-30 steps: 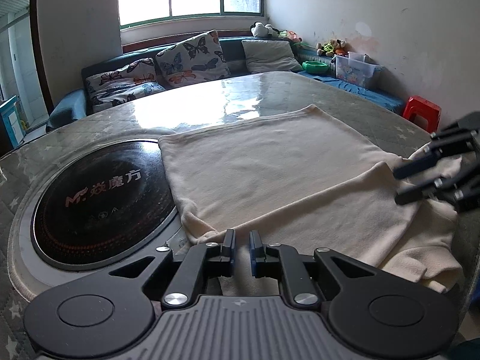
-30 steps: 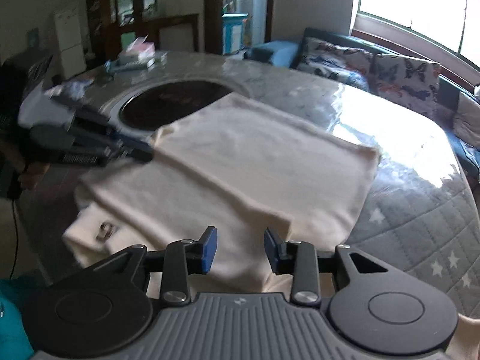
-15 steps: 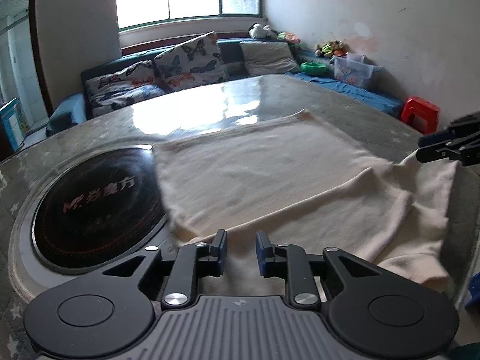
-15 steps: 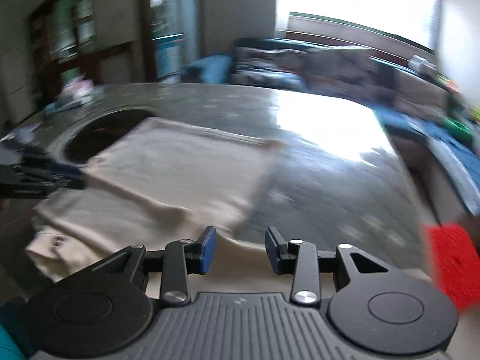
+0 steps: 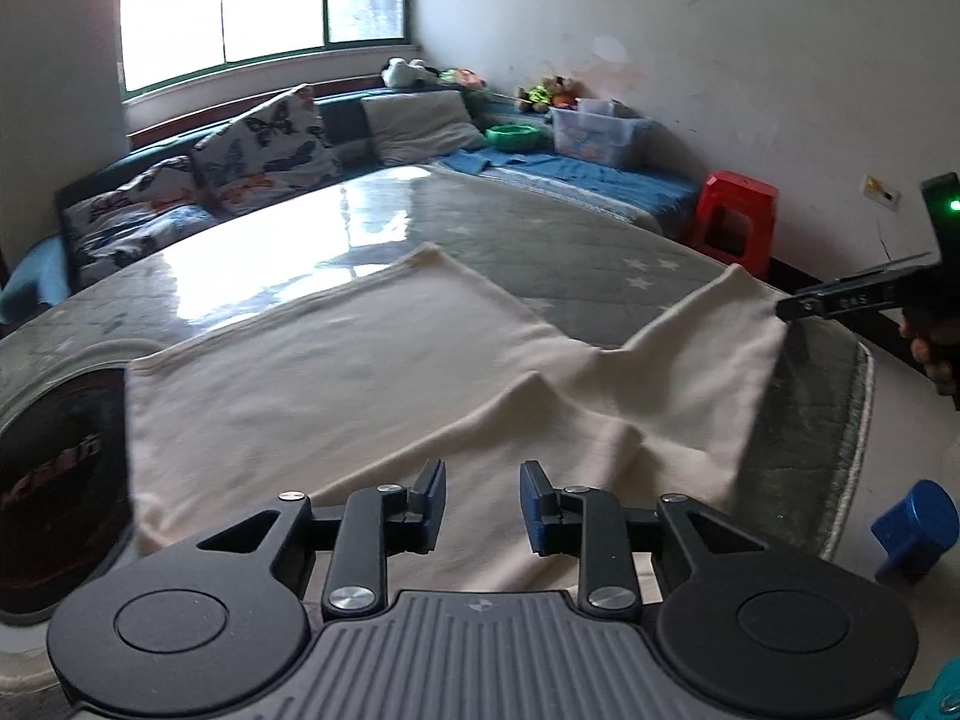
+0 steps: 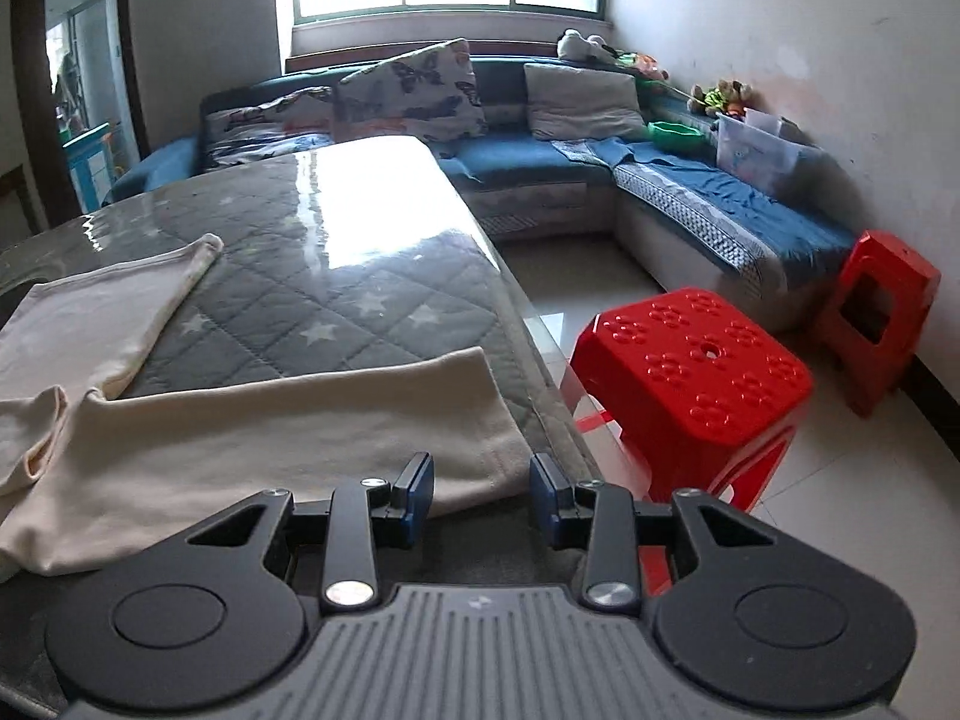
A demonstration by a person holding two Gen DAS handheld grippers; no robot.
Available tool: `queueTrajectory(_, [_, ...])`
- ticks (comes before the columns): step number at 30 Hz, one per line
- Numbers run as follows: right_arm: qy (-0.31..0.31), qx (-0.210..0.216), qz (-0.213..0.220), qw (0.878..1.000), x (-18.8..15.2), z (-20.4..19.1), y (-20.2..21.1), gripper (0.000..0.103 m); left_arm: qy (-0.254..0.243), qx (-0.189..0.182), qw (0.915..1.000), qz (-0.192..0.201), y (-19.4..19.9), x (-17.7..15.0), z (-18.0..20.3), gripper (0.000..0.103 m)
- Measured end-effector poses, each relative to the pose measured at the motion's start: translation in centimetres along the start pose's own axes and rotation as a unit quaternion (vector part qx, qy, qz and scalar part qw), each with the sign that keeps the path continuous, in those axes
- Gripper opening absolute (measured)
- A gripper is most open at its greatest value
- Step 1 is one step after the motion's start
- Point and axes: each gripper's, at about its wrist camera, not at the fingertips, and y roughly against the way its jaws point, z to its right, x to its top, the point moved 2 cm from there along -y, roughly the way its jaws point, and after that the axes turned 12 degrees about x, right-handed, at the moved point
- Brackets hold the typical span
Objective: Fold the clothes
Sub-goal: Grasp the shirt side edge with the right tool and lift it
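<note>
Cream garment, one only, spread flat on the grey quilted table cover, with one side overlapping the dark round cooktop sunk in the table. Long axis running from the near edge by the left gripper toward the bright window, far hem lying square across the table. Right sleeve stretched sideways toward the table's right edge, cuff end pointing at the floor side, just short of the edge binding. Small fold peaked up in the cloth where sleeve meets body, in the left wrist view. Left gripper low over the near part of the garment, blue pads apart and opening, cloth beneath but nothing pinched between them. Right gripper at the sleeve's cuff corner, pads parted with a clear gap, cloth edge lying just ahead and below, no grasp visible; from the left wrist view its black fingertip sits at the raised cuff tip, actual contact impossible to tell. Two red plastic stools on the tiled floor beside the table, a second one against the wall. One blue corner sofa under the window, with two butterfly cushions and one grey pillow.
</note>
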Motion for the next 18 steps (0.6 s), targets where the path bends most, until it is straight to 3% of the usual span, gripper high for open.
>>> queueTrajectory(9, [-0.025, -0.005, 0.012, 1.000, 0.0, 0.8, -0.5, 0.036, -0.017, -0.019, 0.9997, -0.005, -0.7, 0.3, 2.2, 0.030])
queueTrajectory(10, [-0.024, -0.003, 0.013, 1.000, 0.0, 0.8, -0.5, 0.034, -0.018, -0.020, 0.9996, -0.005, -0.8, 0.3, 2.4, 0.030])
queueTrajectory(12, [-0.032, 0.001, 0.016, 0.999, 0.1, 0.9, -0.5, 0.017, -0.019, -0.023, 0.9995, -0.006, -0.9, 0.4, 2.7, 0.030])
queueTrajectory(13, [-0.038, 0.005, 0.018, 0.999, 0.1, 1.1, -0.5, 0.014, -0.020, -0.024, 0.9995, -0.007, -1.0, 0.4, 2.8, 0.030])
queueTrajectory(18, [-0.042, 0.015, 0.040, 0.998, 0.9, 0.9, 0.7, 0.010, -0.026, -0.030, 0.9992, -0.006, -1.1, 0.4, 3.3, 0.030])
